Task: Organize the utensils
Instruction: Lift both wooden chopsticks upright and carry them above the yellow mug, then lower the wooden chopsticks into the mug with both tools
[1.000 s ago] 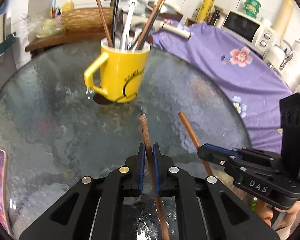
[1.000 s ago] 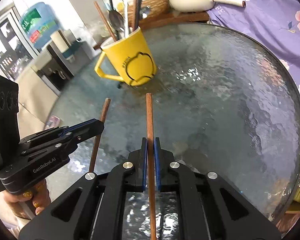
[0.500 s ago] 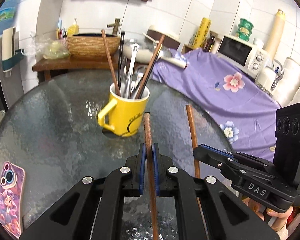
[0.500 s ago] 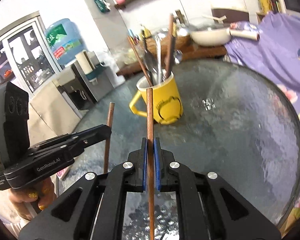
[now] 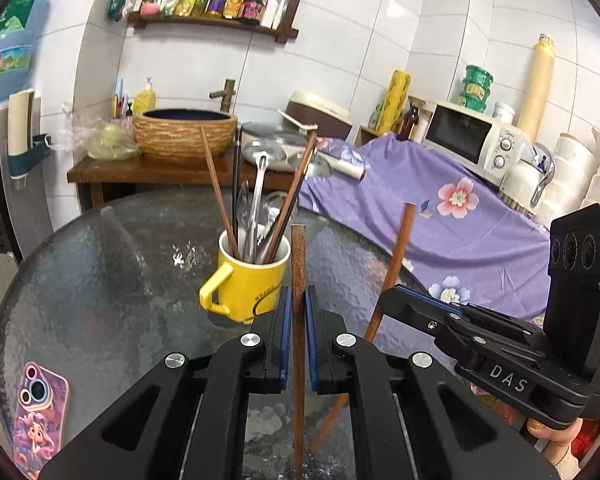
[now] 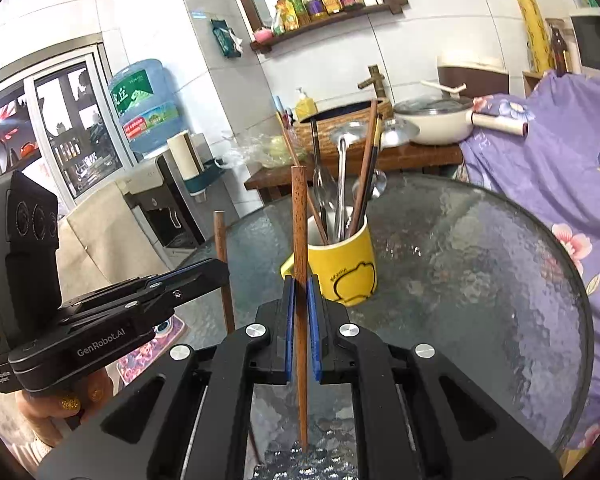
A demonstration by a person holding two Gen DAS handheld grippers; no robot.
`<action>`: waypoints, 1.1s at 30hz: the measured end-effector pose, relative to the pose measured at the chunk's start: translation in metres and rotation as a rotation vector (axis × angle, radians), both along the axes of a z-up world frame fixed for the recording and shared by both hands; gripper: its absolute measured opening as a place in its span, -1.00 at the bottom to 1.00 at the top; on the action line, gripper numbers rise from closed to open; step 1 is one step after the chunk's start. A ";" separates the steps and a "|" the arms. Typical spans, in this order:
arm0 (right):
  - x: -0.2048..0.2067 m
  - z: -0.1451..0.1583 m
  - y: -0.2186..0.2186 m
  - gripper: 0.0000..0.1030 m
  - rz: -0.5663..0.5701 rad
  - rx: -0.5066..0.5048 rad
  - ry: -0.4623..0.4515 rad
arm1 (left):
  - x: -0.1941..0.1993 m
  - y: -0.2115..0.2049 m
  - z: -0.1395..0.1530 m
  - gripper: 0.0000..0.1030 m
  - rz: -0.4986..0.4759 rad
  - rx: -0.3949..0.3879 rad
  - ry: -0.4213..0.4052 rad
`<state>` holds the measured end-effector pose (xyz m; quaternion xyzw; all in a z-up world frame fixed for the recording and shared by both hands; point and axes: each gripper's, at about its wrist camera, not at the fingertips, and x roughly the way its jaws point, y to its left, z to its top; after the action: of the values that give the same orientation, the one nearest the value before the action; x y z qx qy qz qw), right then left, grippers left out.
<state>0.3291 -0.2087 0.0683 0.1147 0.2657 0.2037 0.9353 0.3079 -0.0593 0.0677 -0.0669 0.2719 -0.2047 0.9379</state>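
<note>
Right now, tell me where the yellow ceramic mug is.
The yellow ceramic mug stands on the round glass table, ahead of both grippers, full of utensils, handle toward the patterned phone in the left wrist view.

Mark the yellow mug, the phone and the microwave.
yellow mug (image 5: 246, 280), left wrist view, on its side wall.
phone (image 5: 40, 416), left wrist view, on its printed back.
microwave (image 5: 458, 136), left wrist view, on its dark door.

Bare glass table (image 5: 100, 280) is lying open around the yellow mug (image 5: 248, 280) (upright utensils (image 5: 256, 208) crowding its mouth)
</note>
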 end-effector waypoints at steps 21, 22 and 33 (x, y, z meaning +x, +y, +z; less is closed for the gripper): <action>0.027 0.055 0.001 -0.86 -0.020 -0.085 -0.104 | 0.012 -0.001 0.055 -0.87 0.034 0.041 -0.140; 0.029 0.058 0.001 -0.86 -0.021 -0.089 -0.108 | 0.015 0.000 0.058 -0.87 0.039 0.041 -0.144; 0.074 0.103 0.003 -0.86 -0.049 -0.121 -0.160 | 0.052 0.001 0.107 -0.87 0.090 0.036 -0.211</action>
<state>0.4028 -0.2058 0.1718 0.0479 0.1993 0.1728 0.9634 0.3602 -0.0584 0.1750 -0.0404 0.1721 -0.1632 0.9706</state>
